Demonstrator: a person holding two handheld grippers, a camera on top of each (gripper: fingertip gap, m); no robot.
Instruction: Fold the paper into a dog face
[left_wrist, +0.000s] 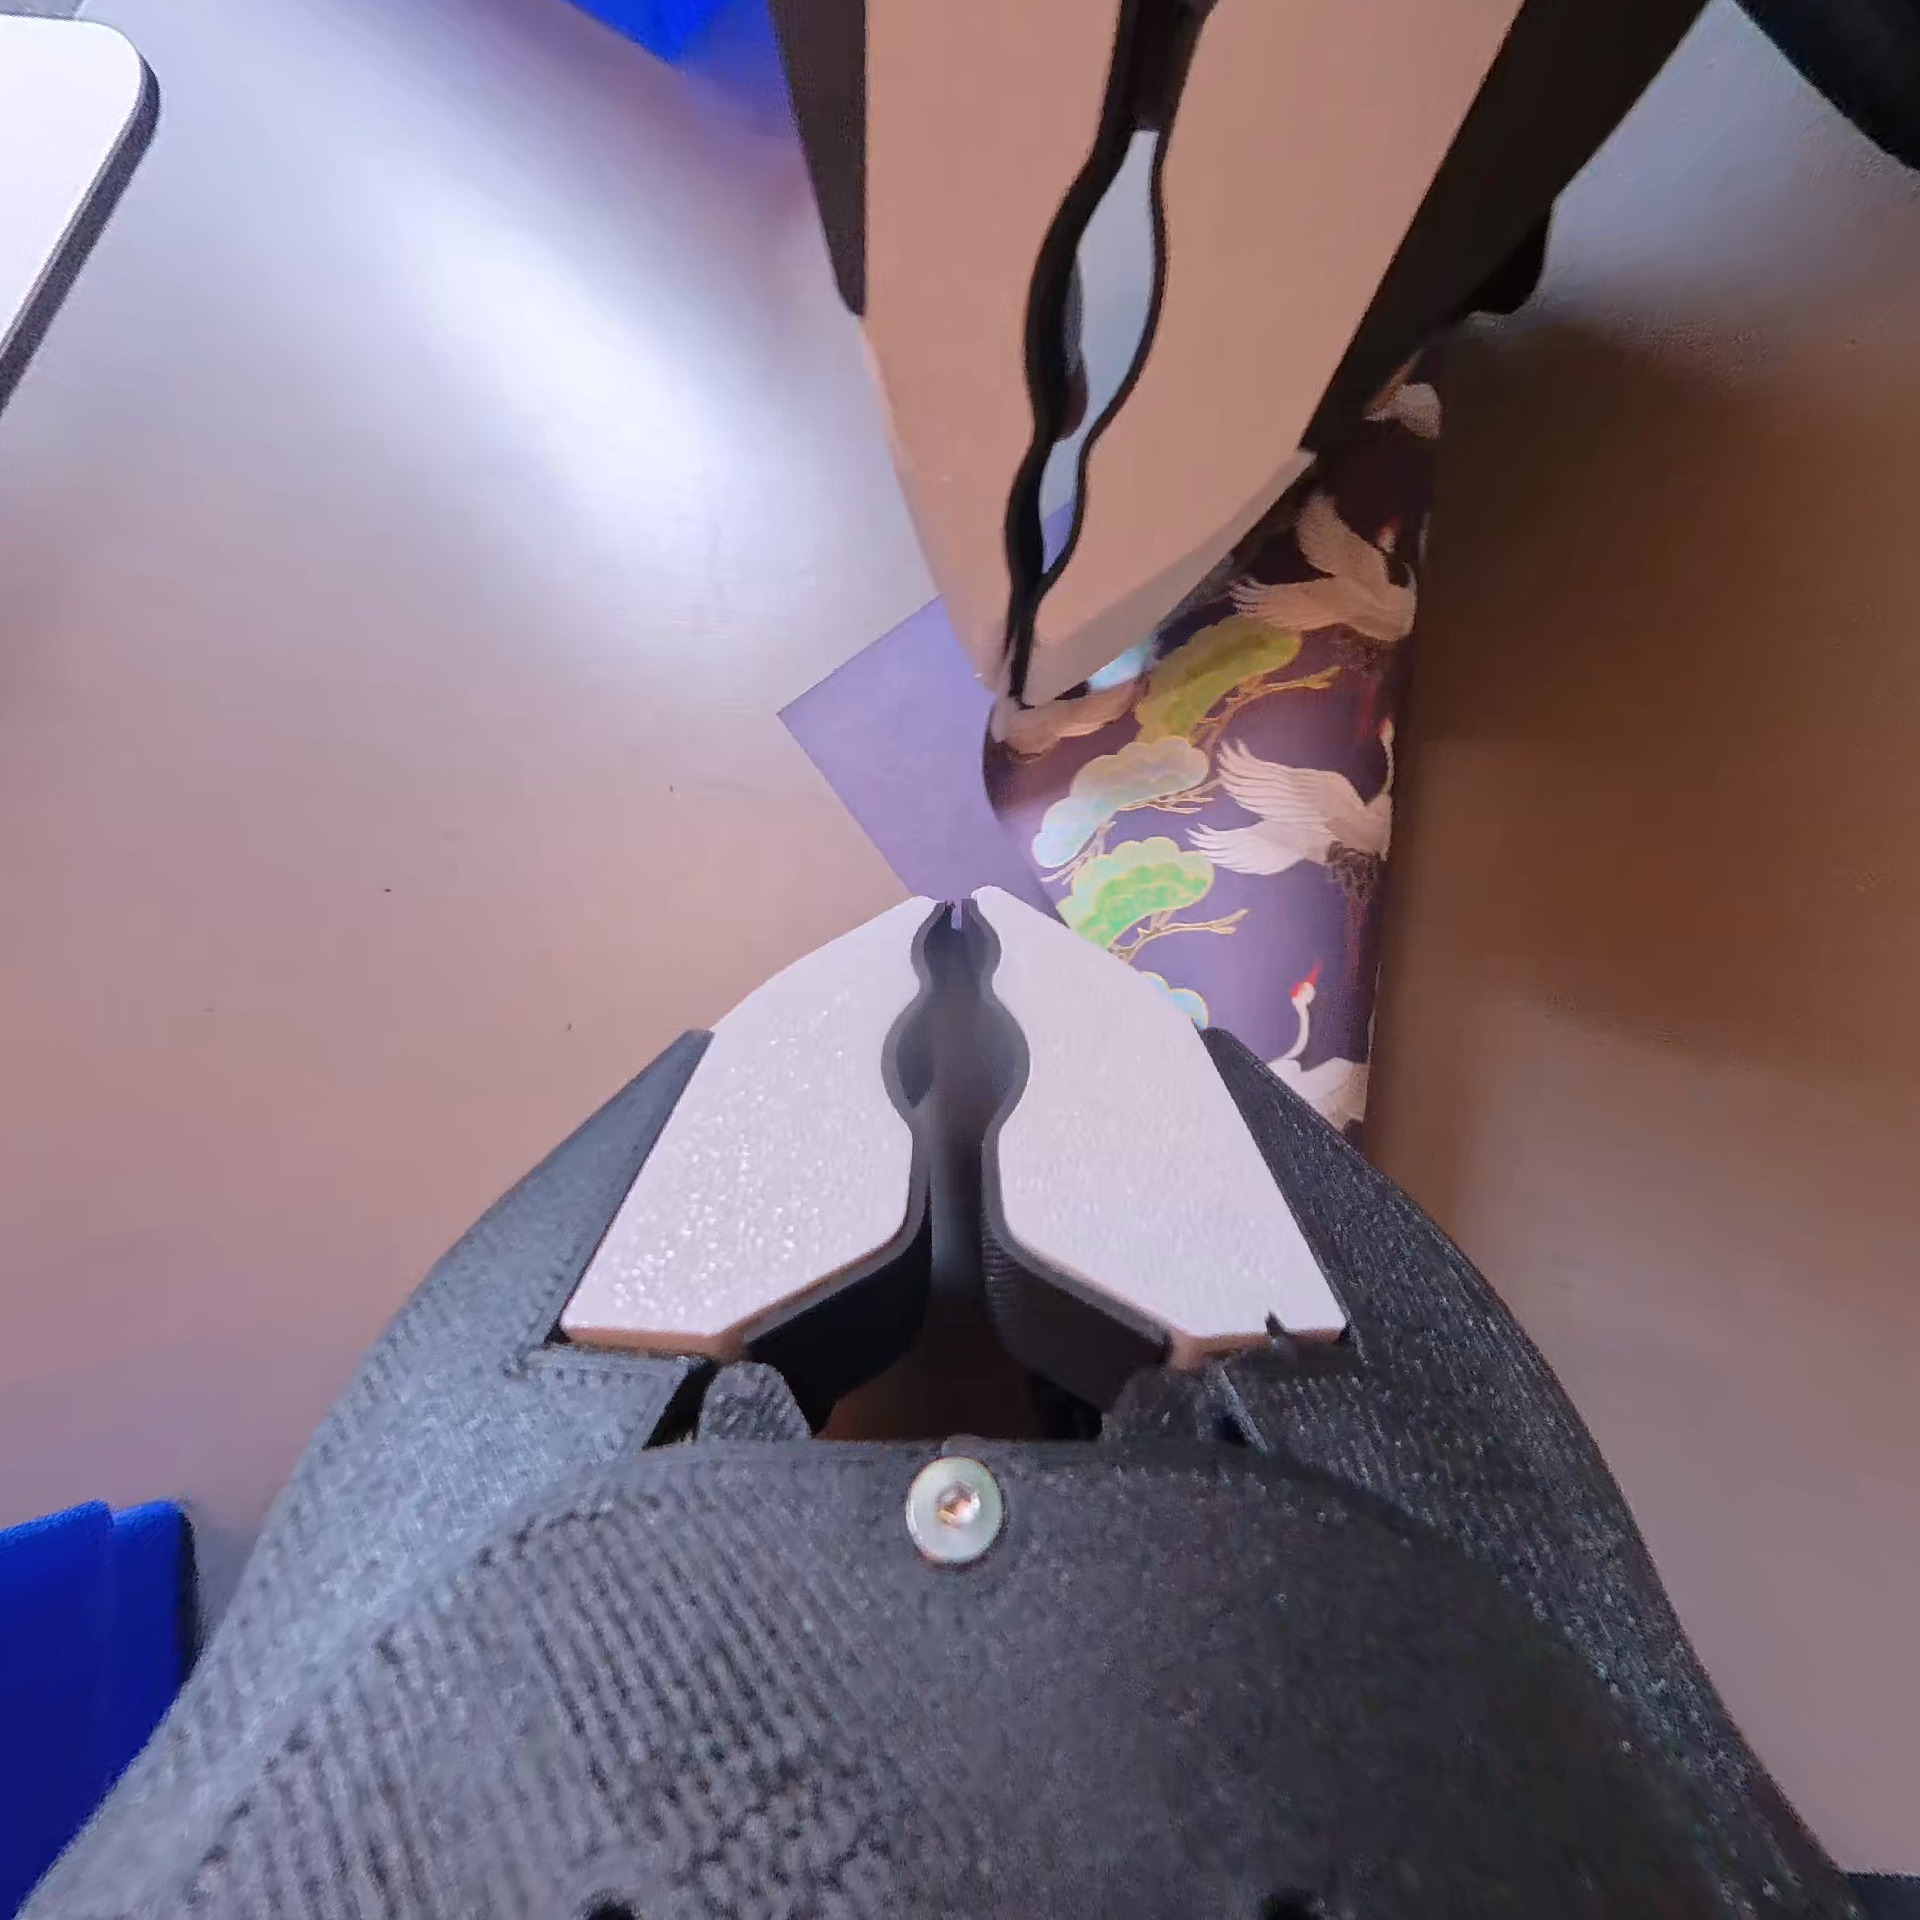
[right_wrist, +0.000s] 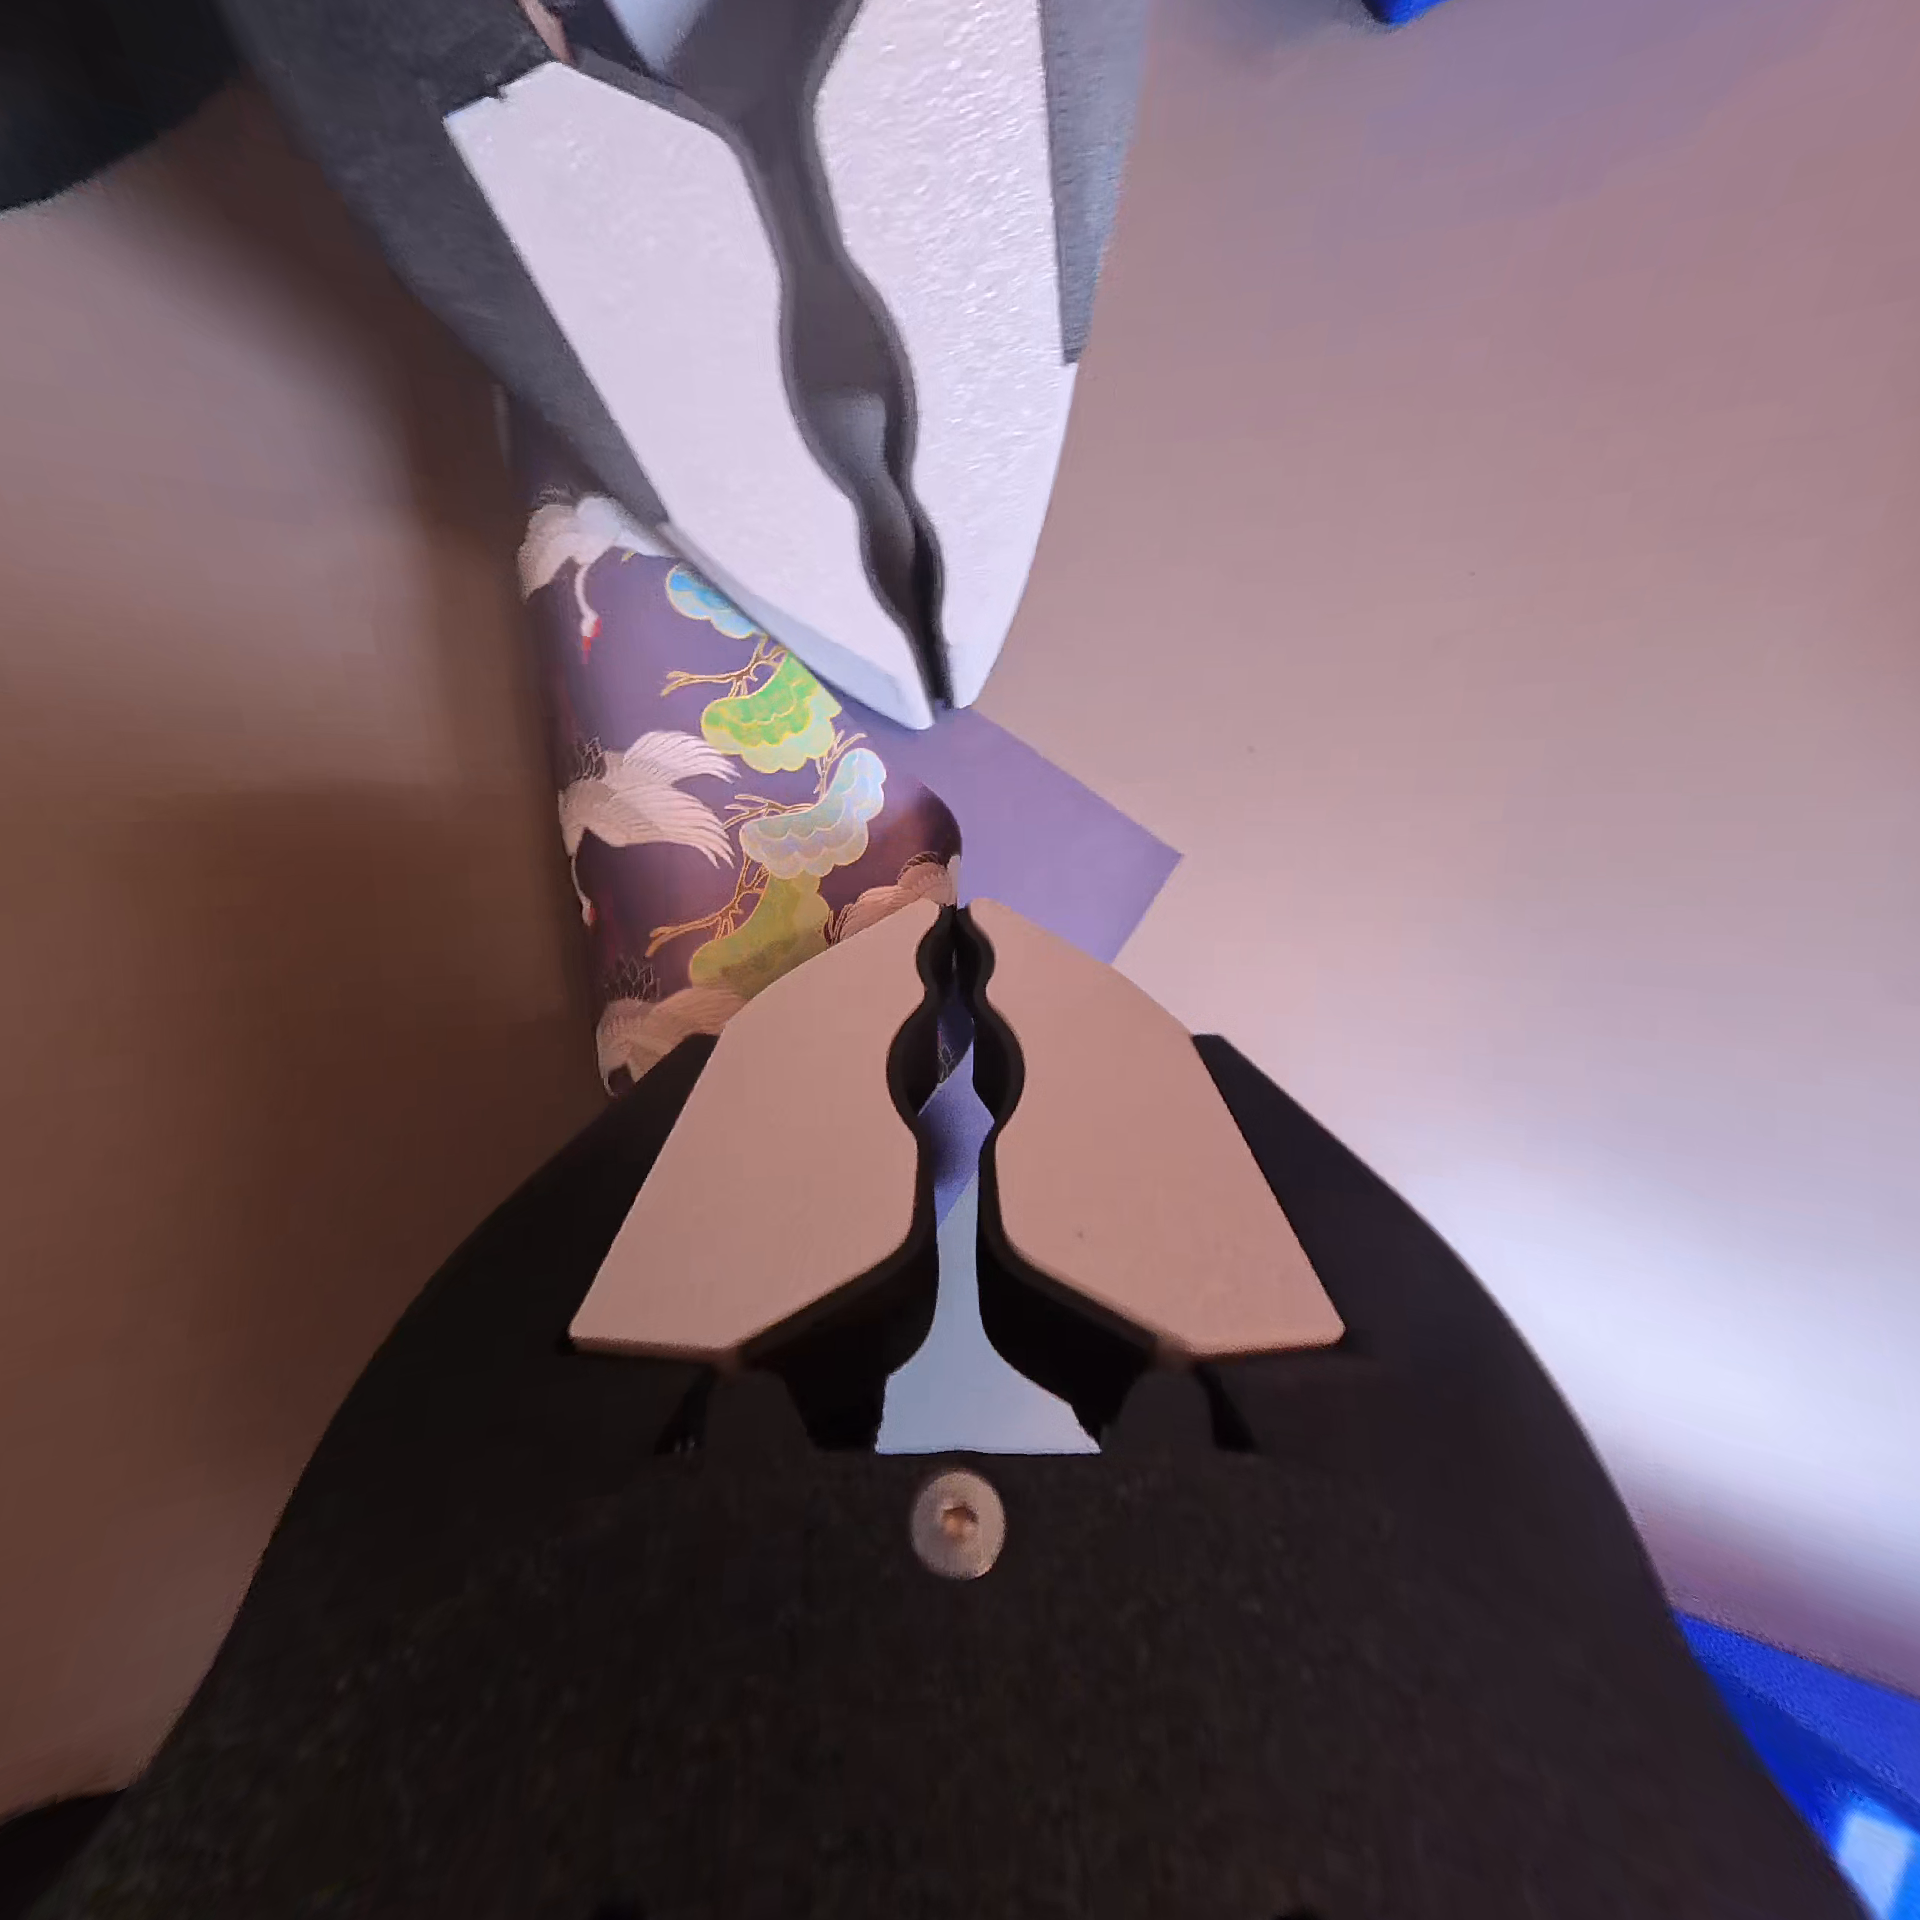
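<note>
The paper (left_wrist: 1195, 810) is purple with white cranes and green pines on one side and plain lilac (left_wrist: 894, 769) on the other. It lies on the table, with the patterned part curled up and over the lilac part. My left gripper (left_wrist: 958, 912) is shut, its tips pinching the near lilac corner. My right gripper (left_wrist: 1013, 681) comes in from the top, shut on the edge of the curled patterned flap. In the right wrist view my right gripper (right_wrist: 956, 912) is shut on the paper (right_wrist: 727, 790), with lilac showing between its fingers. The left gripper (right_wrist: 940, 701) pinches the far corner.
The tan table (left_wrist: 416, 623) lies all around the paper. A white slab with a dark edge (left_wrist: 62, 156) sits at the far left. Blue objects lie at the near left (left_wrist: 83, 1662) and top edge (left_wrist: 707, 31), and one at the bottom right of the right wrist view (right_wrist: 1787, 1766). My two grippers' fingertips are within a few centimetres of each other.
</note>
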